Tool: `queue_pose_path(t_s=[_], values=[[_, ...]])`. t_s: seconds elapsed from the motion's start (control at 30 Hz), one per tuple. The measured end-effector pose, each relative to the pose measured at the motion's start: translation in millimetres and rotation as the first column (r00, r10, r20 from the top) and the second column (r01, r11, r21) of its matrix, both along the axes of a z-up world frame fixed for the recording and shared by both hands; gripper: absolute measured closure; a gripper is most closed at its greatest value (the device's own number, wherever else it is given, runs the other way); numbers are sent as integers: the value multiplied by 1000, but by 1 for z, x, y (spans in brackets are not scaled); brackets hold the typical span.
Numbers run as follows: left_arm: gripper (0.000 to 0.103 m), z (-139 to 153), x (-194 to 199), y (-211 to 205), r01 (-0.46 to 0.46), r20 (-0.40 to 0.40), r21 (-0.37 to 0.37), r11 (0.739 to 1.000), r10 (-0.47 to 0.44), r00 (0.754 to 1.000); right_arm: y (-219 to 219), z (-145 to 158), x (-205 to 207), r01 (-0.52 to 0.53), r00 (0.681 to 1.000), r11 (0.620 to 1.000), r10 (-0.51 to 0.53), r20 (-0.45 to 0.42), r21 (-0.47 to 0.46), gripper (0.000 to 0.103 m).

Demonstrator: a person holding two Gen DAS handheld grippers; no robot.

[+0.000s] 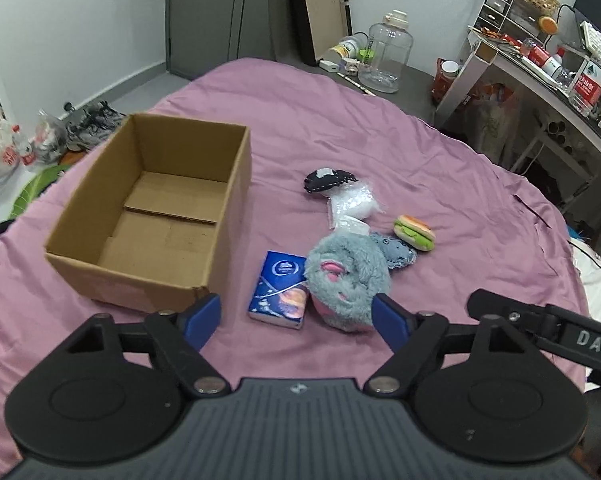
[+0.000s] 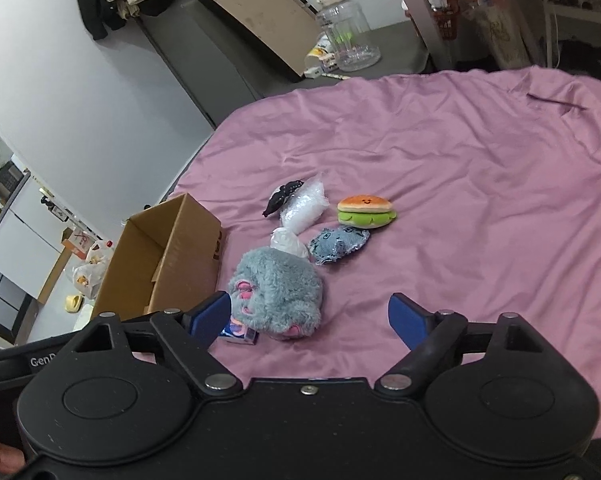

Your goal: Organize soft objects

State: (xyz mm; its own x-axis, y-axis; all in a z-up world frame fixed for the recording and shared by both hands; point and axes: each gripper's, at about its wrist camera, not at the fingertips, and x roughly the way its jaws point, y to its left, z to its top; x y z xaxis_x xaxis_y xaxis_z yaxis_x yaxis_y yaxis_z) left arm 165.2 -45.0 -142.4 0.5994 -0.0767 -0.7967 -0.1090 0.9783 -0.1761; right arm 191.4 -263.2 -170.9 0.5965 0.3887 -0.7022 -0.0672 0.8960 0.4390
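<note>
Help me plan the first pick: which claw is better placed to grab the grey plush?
Probably right. The right claw is open, with the grey plush almost between its fingers. The left claw frames the tissue pack instead.

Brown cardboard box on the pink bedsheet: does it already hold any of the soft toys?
No. The brown cardboard box shows only its bare bottom flaps, while the grey furry plush lies outside it on the sheet.
</note>
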Motion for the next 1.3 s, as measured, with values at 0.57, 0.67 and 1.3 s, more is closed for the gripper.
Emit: queue_pose_path(t_s=[0.57, 0.67, 1.3], values=[[55, -42, 49, 8, -26, -29, -152, 988, 22, 999, 13, -46, 48, -29, 996, 990, 40, -77, 136, 51], [55, -49, 56, 12, -36, -43, -189, 981, 28, 999, 13, -53, 56, -18, 995, 988, 32, -92, 153, 53], [65, -71, 61, 13, -56, -72, -262, 963, 38, 997, 22, -71, 70, 6, 988, 984, 22, -151, 180, 68]])
